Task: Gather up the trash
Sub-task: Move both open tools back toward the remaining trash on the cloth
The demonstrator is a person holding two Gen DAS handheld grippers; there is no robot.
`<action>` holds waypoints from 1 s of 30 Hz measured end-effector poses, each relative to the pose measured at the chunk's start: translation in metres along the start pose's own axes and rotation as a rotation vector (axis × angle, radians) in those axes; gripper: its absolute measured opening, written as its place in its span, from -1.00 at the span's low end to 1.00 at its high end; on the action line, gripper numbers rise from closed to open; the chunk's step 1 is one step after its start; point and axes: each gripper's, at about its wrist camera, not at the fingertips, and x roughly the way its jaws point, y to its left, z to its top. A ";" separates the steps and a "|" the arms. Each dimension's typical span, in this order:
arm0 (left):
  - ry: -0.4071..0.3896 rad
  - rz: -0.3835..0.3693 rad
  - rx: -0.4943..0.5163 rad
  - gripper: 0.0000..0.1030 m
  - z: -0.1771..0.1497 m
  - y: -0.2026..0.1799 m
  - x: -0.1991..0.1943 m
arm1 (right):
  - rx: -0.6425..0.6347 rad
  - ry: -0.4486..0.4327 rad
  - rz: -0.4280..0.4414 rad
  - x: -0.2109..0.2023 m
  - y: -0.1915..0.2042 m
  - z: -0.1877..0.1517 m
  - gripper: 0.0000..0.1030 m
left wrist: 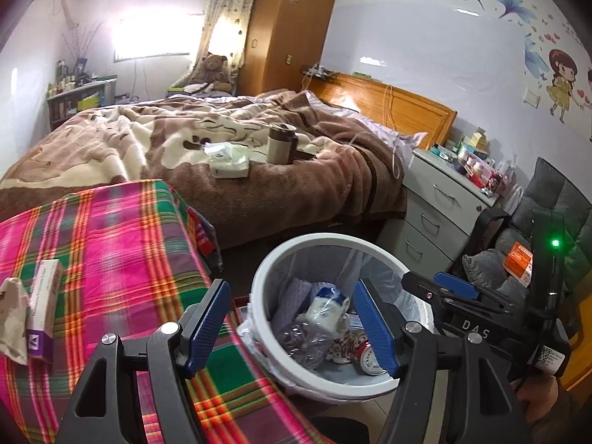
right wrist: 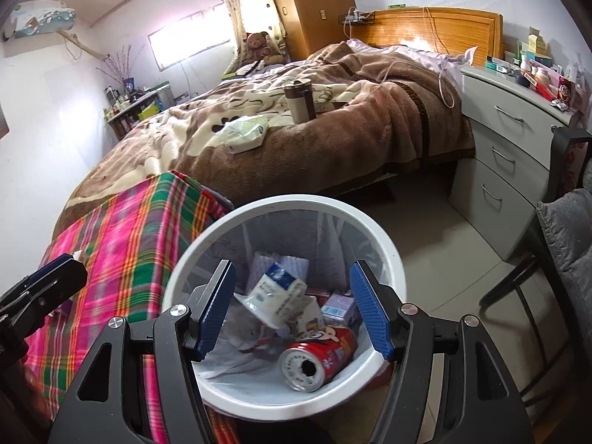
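A white trash bin (left wrist: 261,270) (right wrist: 388,244) with a clear liner stands on the floor beside a plaid-covered table (left wrist: 111,244) (right wrist: 122,248). In it lie a red can (right wrist: 322,355) (left wrist: 364,355), a white and blue wrapper (right wrist: 277,296) (left wrist: 325,305) and small boxes. My left gripper (left wrist: 292,325) is open and empty, between the table edge and the bin. My right gripper (right wrist: 292,314) is open and empty, right above the bin; it also shows in the left wrist view (left wrist: 440,288). A purple-ended box (left wrist: 42,307) and a crumpled wrapper (left wrist: 13,314) lie on the table.
Behind stands a bed with a brown blanket (left wrist: 259,170) (right wrist: 333,118), holding a tissue pack (left wrist: 227,161) (right wrist: 246,133) and a flask (left wrist: 281,142) (right wrist: 299,101). A grey drawer unit (left wrist: 436,214) (right wrist: 507,170) and a chair with a grey cushion (right wrist: 566,244) stand to the right.
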 end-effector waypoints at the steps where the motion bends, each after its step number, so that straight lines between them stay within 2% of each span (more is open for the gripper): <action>1: -0.004 0.006 -0.004 0.34 -0.001 0.002 -0.003 | -0.002 -0.003 0.005 -0.001 0.003 0.000 0.28; 16: -0.079 0.129 -0.051 0.34 -0.010 0.061 -0.056 | -0.053 -0.031 0.095 -0.004 0.052 -0.007 0.28; 30: -0.105 0.274 -0.181 0.34 -0.029 0.155 -0.095 | -0.152 -0.005 0.210 0.008 0.122 -0.017 0.28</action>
